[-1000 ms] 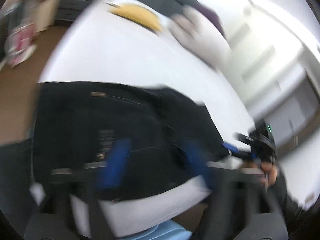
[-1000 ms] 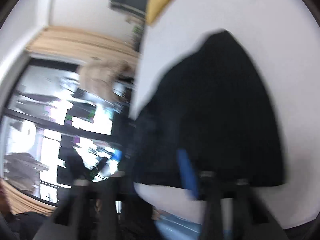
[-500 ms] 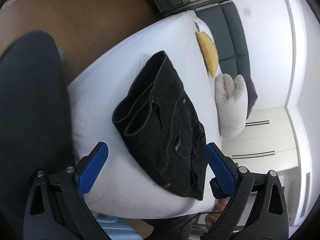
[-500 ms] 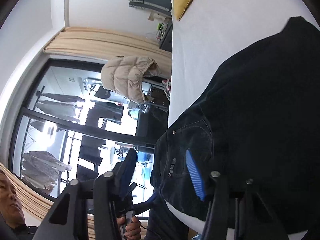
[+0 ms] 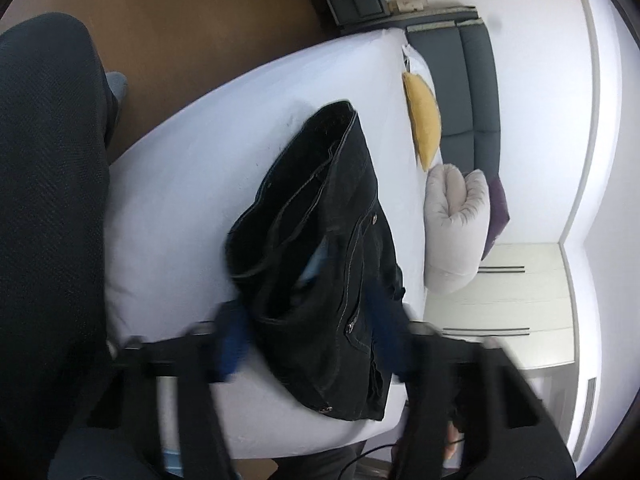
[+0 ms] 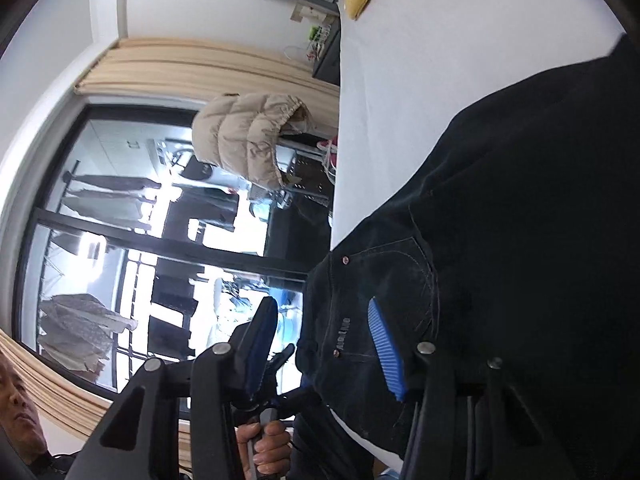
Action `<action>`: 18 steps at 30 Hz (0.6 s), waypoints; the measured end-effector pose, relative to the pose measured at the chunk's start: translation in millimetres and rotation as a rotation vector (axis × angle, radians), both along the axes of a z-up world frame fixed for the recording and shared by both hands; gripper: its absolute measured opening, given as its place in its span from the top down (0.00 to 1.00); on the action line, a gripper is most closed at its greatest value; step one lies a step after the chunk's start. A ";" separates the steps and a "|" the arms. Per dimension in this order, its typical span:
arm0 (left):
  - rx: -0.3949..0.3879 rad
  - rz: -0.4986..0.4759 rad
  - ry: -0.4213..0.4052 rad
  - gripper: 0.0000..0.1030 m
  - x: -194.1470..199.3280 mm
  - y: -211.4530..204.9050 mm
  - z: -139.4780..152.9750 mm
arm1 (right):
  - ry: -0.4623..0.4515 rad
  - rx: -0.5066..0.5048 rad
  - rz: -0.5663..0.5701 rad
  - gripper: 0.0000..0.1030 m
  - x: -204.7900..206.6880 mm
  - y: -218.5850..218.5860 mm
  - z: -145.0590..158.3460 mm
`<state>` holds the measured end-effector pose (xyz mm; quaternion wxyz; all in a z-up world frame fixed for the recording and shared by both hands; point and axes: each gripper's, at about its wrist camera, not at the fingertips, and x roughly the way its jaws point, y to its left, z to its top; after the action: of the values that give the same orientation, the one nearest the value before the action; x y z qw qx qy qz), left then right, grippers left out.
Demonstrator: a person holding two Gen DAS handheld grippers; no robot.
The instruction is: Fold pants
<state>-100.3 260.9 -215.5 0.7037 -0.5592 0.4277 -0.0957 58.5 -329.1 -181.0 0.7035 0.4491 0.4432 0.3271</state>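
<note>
Pants (image 5: pixel 320 264) folded, lying on bed (image 5: pixel 192 184) near its bottom-frame edge; bare sheet upper left. Left hand-held gripper (image 5: pixel 308 344) blurred, fingers apparently spread either side of the pants' edge. Right hand-held gripper (image 6: pixel 324 344) open, one blue finger (image 6: pixel 386 354) over the waistband corner.

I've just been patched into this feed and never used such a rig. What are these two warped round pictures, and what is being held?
There is no robot here: a person holds a two-finger tool in each hand, each with a fisheye camera looking along its blue fingers. One picture is from the left gripper, the other from the right gripper. Folded black pants lie on a white bed, with a yellow cushion and grey pillow at its head. Both sets of jaws stand apart around the pants; neither clearly grips them.
</note>
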 end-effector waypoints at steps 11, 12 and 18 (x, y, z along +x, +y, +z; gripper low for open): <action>0.208 -0.105 -0.146 0.82 22.9 -24.0 64.7 | 0.199 -0.250 0.149 0.57 53.2 33.4 -32.3; 0.226 -0.116 -0.159 0.82 22.3 -25.6 70.3 | 0.237 -0.302 0.160 0.74 56.7 35.7 -43.4; 0.347 -0.190 -0.247 0.82 33.1 -55.7 106.4 | 0.259 -0.319 0.109 0.94 51.7 31.0 -63.7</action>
<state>-67.3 205.1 -109.2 0.8240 -0.3712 0.3992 -0.1544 110.1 -298.1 -244.7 0.6840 0.3457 0.5998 0.2299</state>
